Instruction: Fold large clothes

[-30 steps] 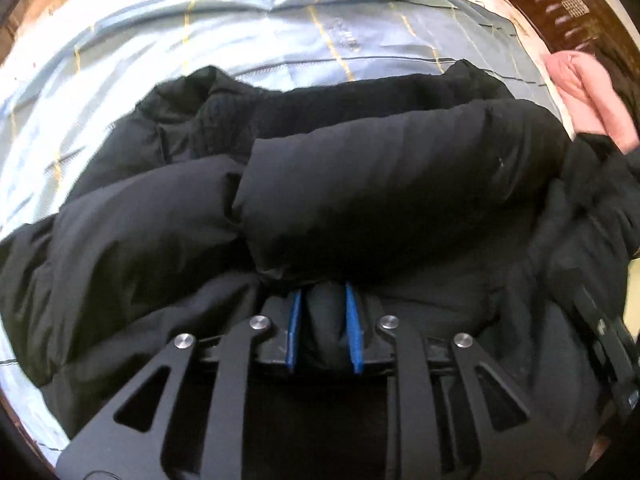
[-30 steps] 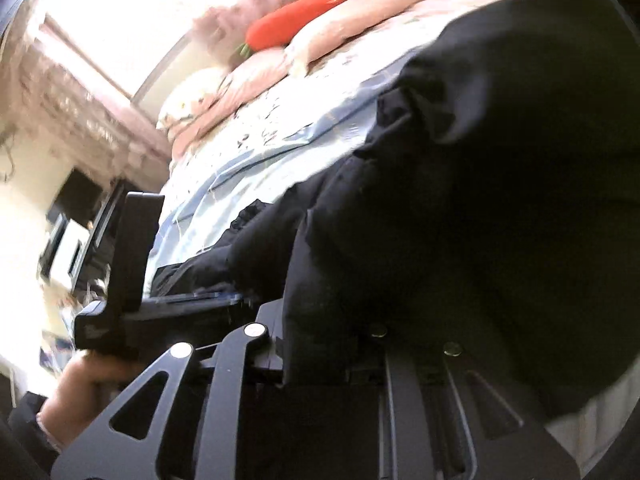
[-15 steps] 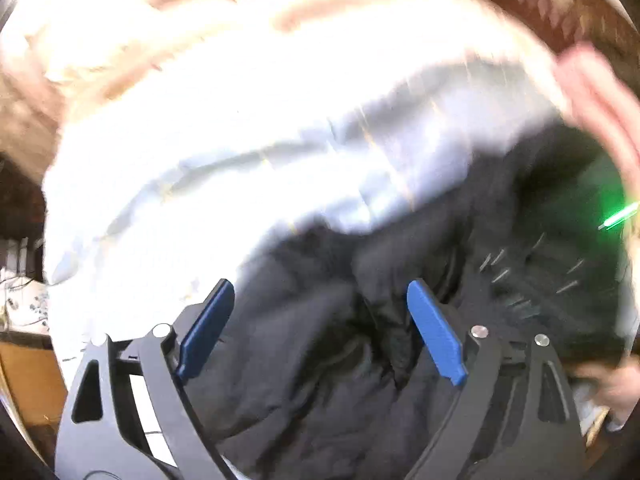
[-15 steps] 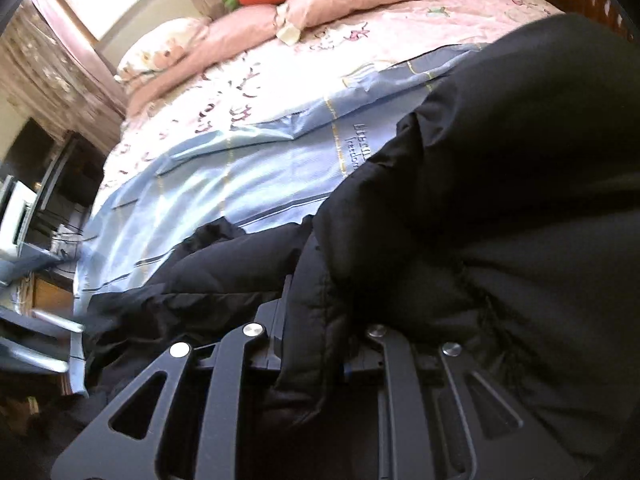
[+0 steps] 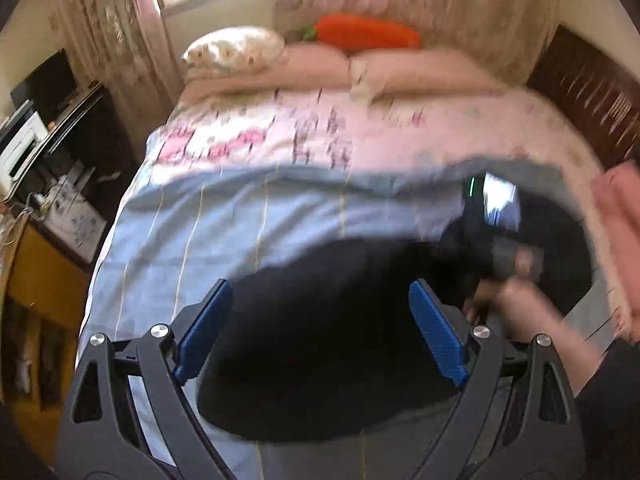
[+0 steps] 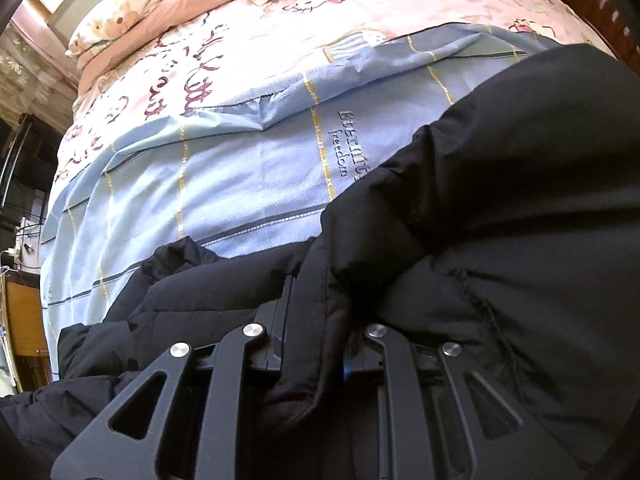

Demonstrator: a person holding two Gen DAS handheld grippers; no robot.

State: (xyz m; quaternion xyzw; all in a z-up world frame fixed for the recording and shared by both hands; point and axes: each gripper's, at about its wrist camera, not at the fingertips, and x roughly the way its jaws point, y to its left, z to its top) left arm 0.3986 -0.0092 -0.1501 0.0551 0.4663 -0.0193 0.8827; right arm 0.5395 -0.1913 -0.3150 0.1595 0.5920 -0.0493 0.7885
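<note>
A black puffer jacket (image 5: 328, 320) lies bunched on the light blue sheet (image 5: 224, 224) at the near end of the bed. My left gripper (image 5: 320, 312) is wide open and empty, raised above the jacket, with blue pads (image 5: 204, 324) on each side. My right gripper (image 6: 316, 320) is shut on a fold of the jacket (image 6: 500, 208), its fingers buried in the fabric. In the left wrist view the right gripper's body (image 5: 492, 216) and the hand holding it show at the right, blurred.
Pink patterned bedding (image 5: 328, 128), pink pillows (image 5: 416, 68) and an orange carrot plush (image 5: 368, 34) lie at the far end. A dark wooden bed frame (image 5: 588, 92) runs along the right. A cluttered desk and shelves (image 5: 44, 148) stand to the left of the bed.
My left gripper has let go of the jacket, opened wide and pulled up and back from it. My right gripper stays shut on the jacket fold.
</note>
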